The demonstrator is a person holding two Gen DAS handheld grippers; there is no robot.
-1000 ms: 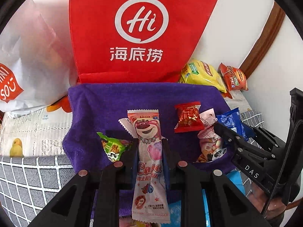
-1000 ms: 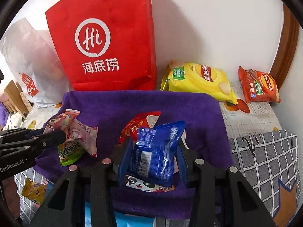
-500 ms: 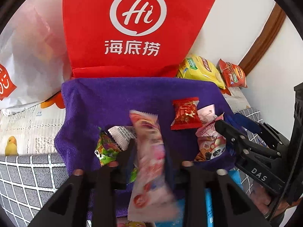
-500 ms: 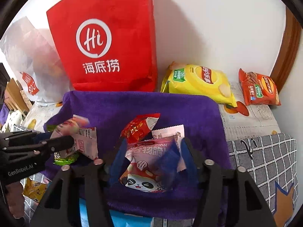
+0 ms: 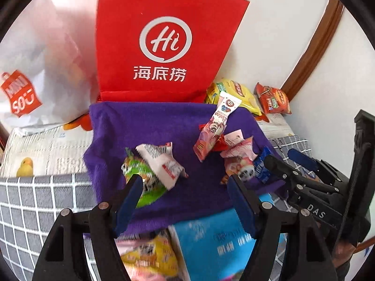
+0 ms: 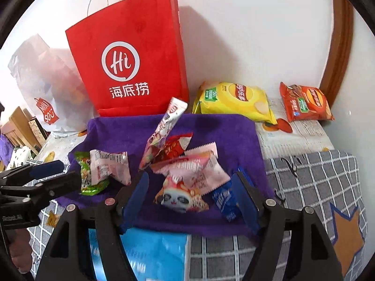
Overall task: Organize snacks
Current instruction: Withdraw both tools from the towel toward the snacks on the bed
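Purple towel (image 5: 150,126): soft, napped cloth, roughly square, spread over a grey checked cover (image 6: 314,182); every small snack lies on it.
Long pink stick pack (image 5: 214,131): glossy, narrow, crimped ends, tilted with its top toward 1 o'clock, lower end over the red candy wrapper (image 6: 174,148). A second ago I had it pinched in my left claw; now neither claw holds it.
Blue pouch (image 6: 225,199): crinkly foil, lying at the towel's front edge just inside my right claw's right finger. A second ago that claw clamped it.
Panda pack (image 6: 180,197): shiny pink film with a cartoon face, between my right fingers but not gripped.
Green packet (image 5: 143,175): glossy, partly under a white-and-red wrapper (image 5: 164,164), at 10 o'clock from my left claw.
My left claw (image 5: 185,185): jaws spread wide, holding nothing, low over the towel's front edge and pointing toward the wall.
My right claw (image 6: 192,185): jaws also wide apart, holding nothing, low over the same edge; the other claw shows at 9 o'clock.
Red paper bag (image 6: 131,61): stiff, matte, upright against the wall at 12 o'clock, white rope handles.
Chip bags: yellow one (image 6: 234,100) and orange one (image 6: 304,103), puffy foil, at 1 to 2 o'clock beyond the towel.
White plastic bag (image 5: 37,75): thin, translucent, at 10 o'clock.
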